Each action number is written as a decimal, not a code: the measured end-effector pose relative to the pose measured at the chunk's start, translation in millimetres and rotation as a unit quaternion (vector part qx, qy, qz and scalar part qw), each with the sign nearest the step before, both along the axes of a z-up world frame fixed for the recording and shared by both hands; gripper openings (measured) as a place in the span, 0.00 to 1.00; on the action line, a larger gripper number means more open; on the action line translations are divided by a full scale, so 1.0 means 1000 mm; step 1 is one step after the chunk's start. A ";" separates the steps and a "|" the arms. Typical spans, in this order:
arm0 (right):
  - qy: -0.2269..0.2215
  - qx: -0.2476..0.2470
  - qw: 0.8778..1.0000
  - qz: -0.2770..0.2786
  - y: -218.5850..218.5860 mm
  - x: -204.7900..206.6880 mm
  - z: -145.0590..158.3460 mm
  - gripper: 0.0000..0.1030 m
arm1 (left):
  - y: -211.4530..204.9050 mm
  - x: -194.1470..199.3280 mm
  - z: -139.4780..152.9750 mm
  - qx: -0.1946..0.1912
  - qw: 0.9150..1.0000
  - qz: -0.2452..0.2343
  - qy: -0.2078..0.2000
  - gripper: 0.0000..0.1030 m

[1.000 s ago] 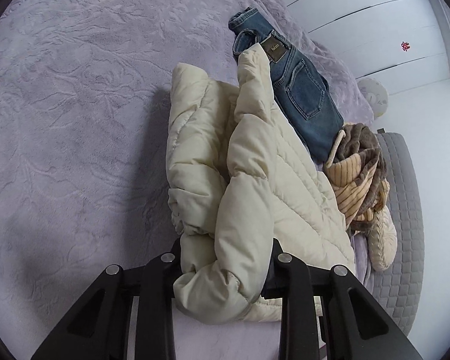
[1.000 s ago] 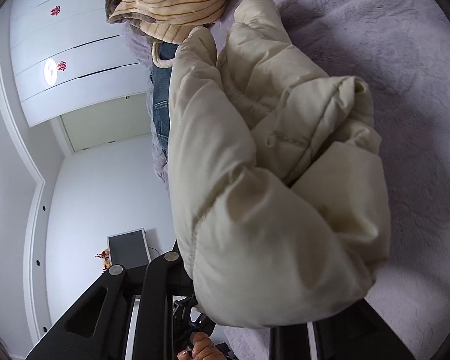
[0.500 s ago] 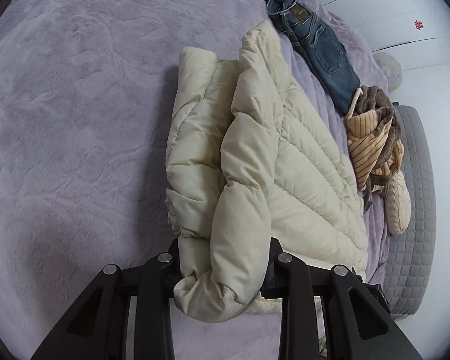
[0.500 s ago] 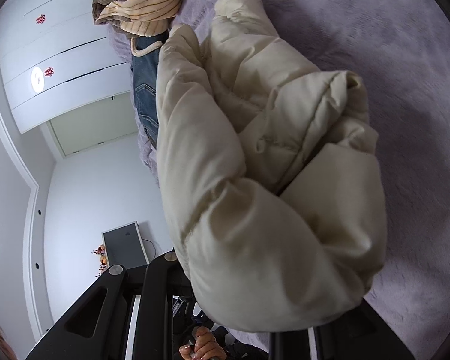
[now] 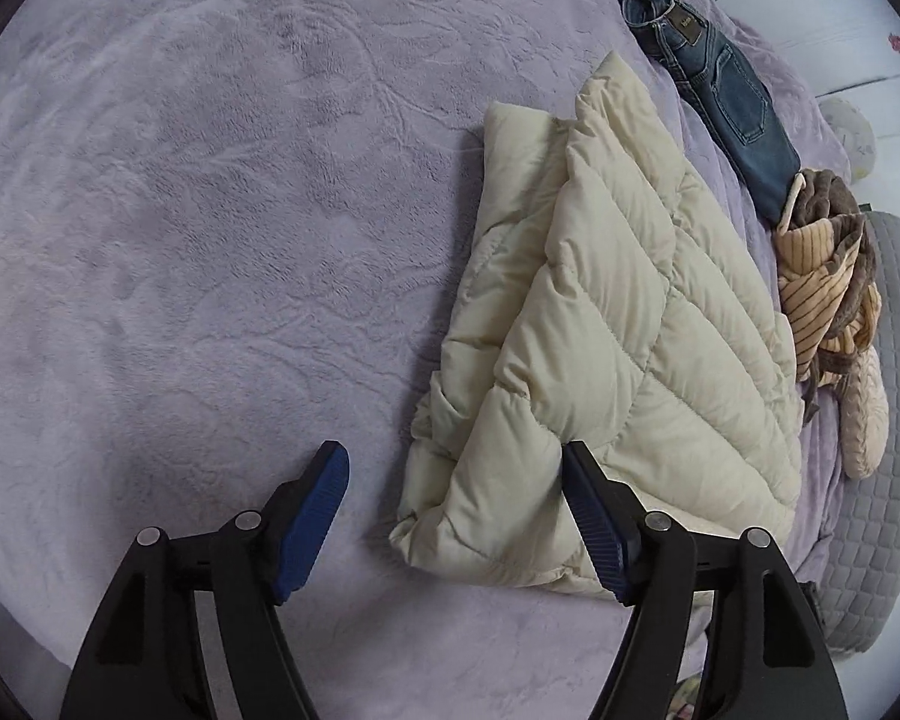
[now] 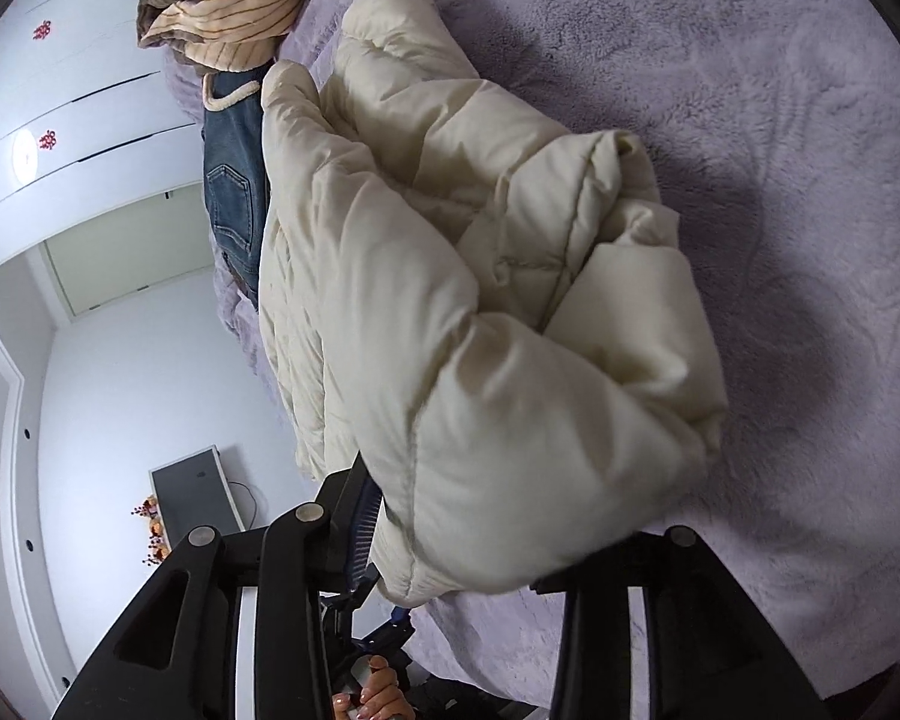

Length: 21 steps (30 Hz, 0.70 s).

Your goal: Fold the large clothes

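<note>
A cream quilted puffer jacket [image 5: 618,324] lies folded on the lilac bedspread [image 5: 210,240]. My left gripper [image 5: 456,468] is open; its blue pads stand wide apart at the jacket's near corner, the right pad touching the fabric. In the right wrist view the jacket [image 6: 480,330] bulges between the jaws of my right gripper [image 6: 480,540], which is shut on its near fold and holds that end slightly raised.
Blue jeans [image 5: 714,72] lie at the far edge of the bed. A brown and striped pile of clothes [image 5: 828,264] sits beyond the jacket, next to a grey quilted bed edge [image 5: 894,420]. White wardrobe doors [image 6: 60,90] and a monitor [image 6: 192,492] stand behind.
My left gripper has let go of the jacket and opened wide; the jacket has dropped flat on the bed. My right gripper still grips its fold.
</note>
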State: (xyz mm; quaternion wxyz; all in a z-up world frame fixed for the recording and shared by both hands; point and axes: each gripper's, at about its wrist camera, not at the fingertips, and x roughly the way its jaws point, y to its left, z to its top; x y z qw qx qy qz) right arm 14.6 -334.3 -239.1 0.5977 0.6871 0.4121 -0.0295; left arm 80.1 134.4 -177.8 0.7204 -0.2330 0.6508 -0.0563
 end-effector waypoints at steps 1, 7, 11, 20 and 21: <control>0.005 -0.008 1.000 0.006 -0.001 -0.003 0.003 0.45 | -0.002 0.000 0.005 0.014 1.000 -0.009 -0.006 0.72; 0.030 -0.058 0.996 0.063 -0.001 0.000 0.026 0.51 | -0.010 0.001 0.027 0.053 0.997 -0.045 -0.034 0.94; 0.036 -0.096 0.988 0.112 0.010 0.011 0.042 0.52 | -0.013 0.005 0.039 0.061 0.995 -0.056 -0.055 0.99; 0.013 -0.161 0.964 0.211 0.062 0.029 0.075 0.64 | -0.021 0.009 0.044 0.088 0.991 -0.083 -0.057 0.99; 0.012 -0.173 0.959 0.223 0.070 0.023 0.080 0.72 | -0.021 0.009 0.045 0.092 0.990 -0.087 -0.057 0.99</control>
